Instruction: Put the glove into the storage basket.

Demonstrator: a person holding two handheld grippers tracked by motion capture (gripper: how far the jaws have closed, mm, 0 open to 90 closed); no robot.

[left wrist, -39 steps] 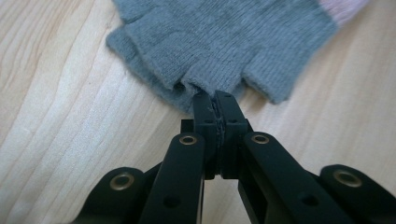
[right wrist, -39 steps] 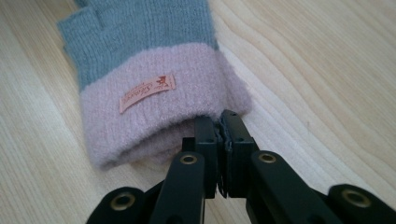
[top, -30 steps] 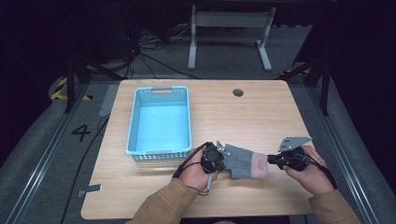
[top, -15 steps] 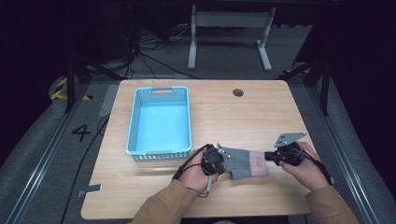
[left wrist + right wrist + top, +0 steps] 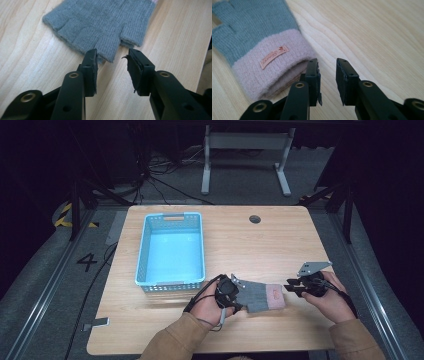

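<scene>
A basket [image 5: 170,250] sits on the table [image 5: 280,245], left of centre. Nearer the front edge lies a glove [image 5: 261,296], between the left gripper [image 5: 239,296] and the right gripper [image 5: 289,287].

Place: a lab or recording studio, not a home.
Table [image 5: 280,240]: a plain light wood top with a round cable hole [image 5: 255,219] toward 12 o'clock.
Surroundings: dark on all sides, with grey carpet floor [image 5: 45,285].
Floor at 9 o'clock: a painted number 4 [image 5: 87,262] and a strip of yellow-and-black tape [image 5: 64,216].
Floor at 11 o'clock: loose black cables [image 5: 155,175].
Beyond the table at 12 o'clock: the grey metal legs [image 5: 245,155] of another stand.
Sides: dark rails [image 5: 367,285] run along the table.
</scene>
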